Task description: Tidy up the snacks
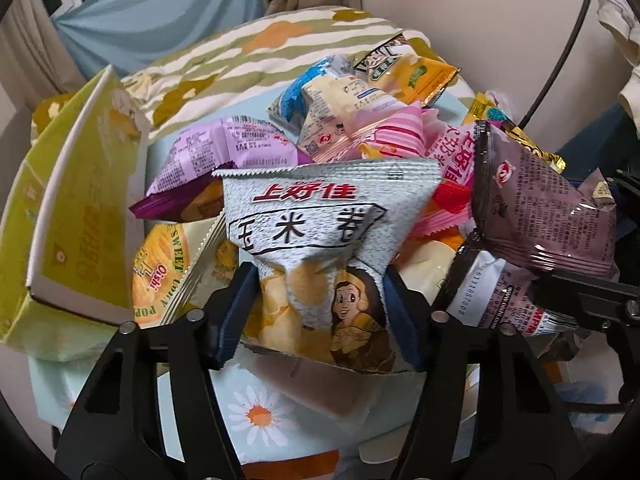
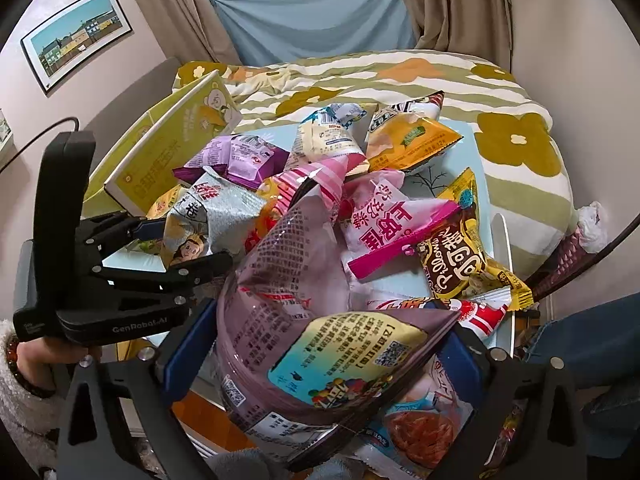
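My left gripper (image 1: pixel 316 308) is shut on a silver-grey corn-roll snack bag (image 1: pixel 316 236), its blue pads pinching the bag's lower half. It also shows in the right wrist view (image 2: pixel 176 248) with the same bag (image 2: pixel 208 216). My right gripper (image 2: pixel 324 364) is shut on a dull purple snack bag (image 2: pixel 304 312), which also shows in the left wrist view (image 1: pixel 544 216). Both bags are held above a pile of snack packets (image 2: pixel 360 184) on a light blue daisy-print surface (image 1: pixel 256 412).
An open yellow-green cardboard box (image 1: pixel 80 216) stands at the left of the pile. A flowered striped duvet (image 2: pixel 400 76) lies behind. Curtains and a blue cloth (image 2: pixel 316 20) hang at the back. A black cable (image 1: pixel 560 52) runs along the right wall.
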Demonstrator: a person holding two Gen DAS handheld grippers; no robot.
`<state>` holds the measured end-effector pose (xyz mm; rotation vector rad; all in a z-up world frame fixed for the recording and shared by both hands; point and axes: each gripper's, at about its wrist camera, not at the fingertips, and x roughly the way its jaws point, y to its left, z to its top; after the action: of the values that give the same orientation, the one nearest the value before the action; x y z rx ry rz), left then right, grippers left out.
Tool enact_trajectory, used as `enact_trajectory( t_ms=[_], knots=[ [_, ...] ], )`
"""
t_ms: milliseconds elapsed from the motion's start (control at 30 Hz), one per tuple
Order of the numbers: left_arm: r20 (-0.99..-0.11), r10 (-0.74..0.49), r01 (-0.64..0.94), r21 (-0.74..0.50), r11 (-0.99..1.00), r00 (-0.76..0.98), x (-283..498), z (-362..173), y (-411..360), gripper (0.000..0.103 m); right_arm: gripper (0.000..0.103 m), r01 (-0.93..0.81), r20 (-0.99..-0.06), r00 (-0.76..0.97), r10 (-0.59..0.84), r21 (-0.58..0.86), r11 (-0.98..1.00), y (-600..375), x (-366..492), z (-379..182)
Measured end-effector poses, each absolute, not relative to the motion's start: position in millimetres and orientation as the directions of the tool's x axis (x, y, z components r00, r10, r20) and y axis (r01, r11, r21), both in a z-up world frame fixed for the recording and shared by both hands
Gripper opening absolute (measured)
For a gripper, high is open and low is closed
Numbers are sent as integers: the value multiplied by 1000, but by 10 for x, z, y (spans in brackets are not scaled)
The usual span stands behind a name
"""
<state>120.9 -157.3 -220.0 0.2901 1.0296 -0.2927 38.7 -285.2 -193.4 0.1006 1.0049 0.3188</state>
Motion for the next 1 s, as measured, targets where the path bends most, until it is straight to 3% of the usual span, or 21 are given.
enact_trajectory(
  t_ms=[100,367,533,1000],
  knots=[
    [-868,-105,372,96,923,484,1195,-2183,-1584,52,92,-235,-810,498,311,219,947,-2822,374,-1931],
    [-859,-100,364,105,926,502,1143,-2142,-1613,49,77,-268,-798,491,350,244,932,-2802,352,-1947],
    [-858,-105,355,94,930,503,1127,-2105,-1602,46,63,-282,-785,479,393,286,916,-2797,352,-1947],
    [-814,-116,306,79,949,569,996,-1574,-1550,43,60,-305,-742,519,424,303,903,-2850,379,-1567]
  ],
)
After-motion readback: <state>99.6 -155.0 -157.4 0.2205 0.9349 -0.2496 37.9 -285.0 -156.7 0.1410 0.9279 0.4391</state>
